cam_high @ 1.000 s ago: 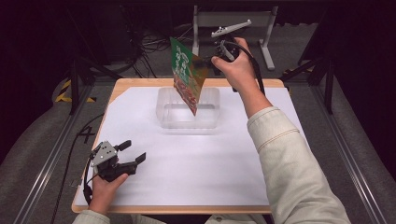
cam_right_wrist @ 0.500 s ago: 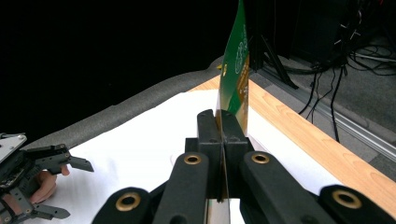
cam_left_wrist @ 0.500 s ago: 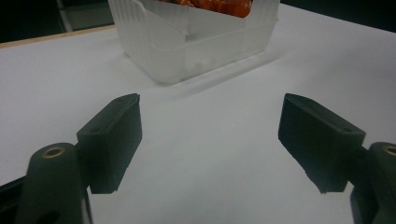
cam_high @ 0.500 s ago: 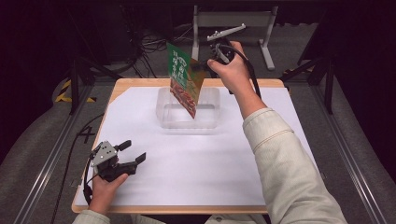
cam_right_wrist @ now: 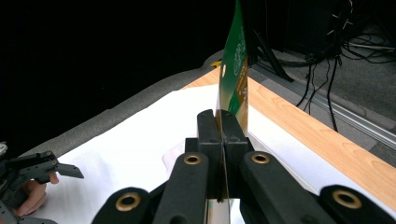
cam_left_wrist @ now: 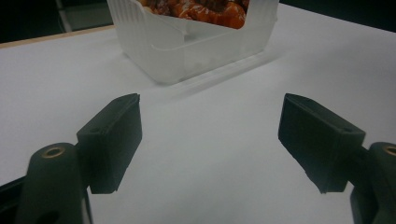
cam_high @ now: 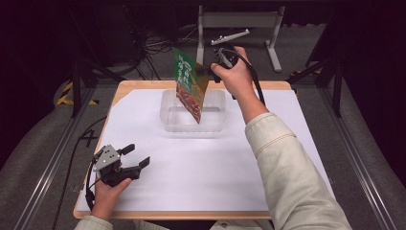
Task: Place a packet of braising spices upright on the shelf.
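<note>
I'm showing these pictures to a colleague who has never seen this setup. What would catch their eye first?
Most likely the green and red food packet, pinched flat in the shut right gripper and hanging tilted over the clear plastic tub at the far middle of the white sheet. Next, the left gripper near the table's front left corner, jaws wide open with nothing between them.

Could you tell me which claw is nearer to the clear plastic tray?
The right claw: it holds the packet just above the clear plastic tray. The left claw rests open near the table's front edge, well apart.
</note>
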The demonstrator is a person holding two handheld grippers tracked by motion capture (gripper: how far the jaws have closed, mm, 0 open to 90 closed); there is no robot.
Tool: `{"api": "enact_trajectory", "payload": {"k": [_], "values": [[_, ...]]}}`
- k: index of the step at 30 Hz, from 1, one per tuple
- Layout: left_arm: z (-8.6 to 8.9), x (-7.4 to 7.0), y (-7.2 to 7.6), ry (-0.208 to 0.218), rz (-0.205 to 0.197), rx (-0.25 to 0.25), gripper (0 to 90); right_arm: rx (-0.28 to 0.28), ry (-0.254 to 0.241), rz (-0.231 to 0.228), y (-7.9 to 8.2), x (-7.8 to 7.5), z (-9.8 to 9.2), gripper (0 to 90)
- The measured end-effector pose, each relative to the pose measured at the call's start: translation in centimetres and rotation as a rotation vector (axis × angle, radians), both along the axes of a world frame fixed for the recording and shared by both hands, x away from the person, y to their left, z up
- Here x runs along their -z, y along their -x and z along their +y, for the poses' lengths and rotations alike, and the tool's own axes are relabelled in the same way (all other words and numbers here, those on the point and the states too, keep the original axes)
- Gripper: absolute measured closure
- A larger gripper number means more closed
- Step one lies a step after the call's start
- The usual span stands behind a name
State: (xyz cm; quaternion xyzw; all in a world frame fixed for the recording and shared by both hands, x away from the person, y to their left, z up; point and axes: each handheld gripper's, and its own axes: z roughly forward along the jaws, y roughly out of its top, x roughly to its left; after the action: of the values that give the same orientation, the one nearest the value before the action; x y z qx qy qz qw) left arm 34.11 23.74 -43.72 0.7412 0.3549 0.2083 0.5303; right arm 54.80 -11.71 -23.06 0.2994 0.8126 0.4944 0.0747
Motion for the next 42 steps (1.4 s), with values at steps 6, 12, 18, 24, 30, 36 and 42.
{"api": "enact_trajectory", "payload": {"k": [6, 12, 18, 24, 30, 36, 42], "values": [[0.0, 0.0, 0.0, 0.000, 0.001, 0.001, 22.3, 0.000, 0.012, 0.012, -0.2, 0.8, 0.4, 90.0], [0.0, 0.0, 0.0, -0.001, -0.001, 0.001, 22.3, 0.005, 0.014, 0.027, -0.3, 1.7, 0.8, 90.0], [0.0, 0.0, 0.0, -0.001, 0.000, 0.001, 22.3, 0.005, 0.021, 0.040, -0.4, 2.3, 1.3, 90.0], [0.0, 0.0, 0.0, -0.001, 0.000, 0.001, 22.3, 0.011, 0.021, 0.050, -0.5, 2.9, 1.5, 90.0], [0.0, 0.0, 0.0, -0.002, 0.001, 0.002, 22.3, 0.010, 0.014, 0.056, -0.5, 3.1, 1.5, 90.0], [-0.1, 0.0, 0.0, -0.002, 0.000, 0.003, 22.3, 0.012, 0.018, 0.066, -0.5, 3.5, 1.3, 89.2], [-0.1, 0.0, -0.1, -0.006, 0.002, 0.005, 22.2, 0.006, -0.018, 0.081, -0.4, 3.8, 0.9, 72.7]]}}
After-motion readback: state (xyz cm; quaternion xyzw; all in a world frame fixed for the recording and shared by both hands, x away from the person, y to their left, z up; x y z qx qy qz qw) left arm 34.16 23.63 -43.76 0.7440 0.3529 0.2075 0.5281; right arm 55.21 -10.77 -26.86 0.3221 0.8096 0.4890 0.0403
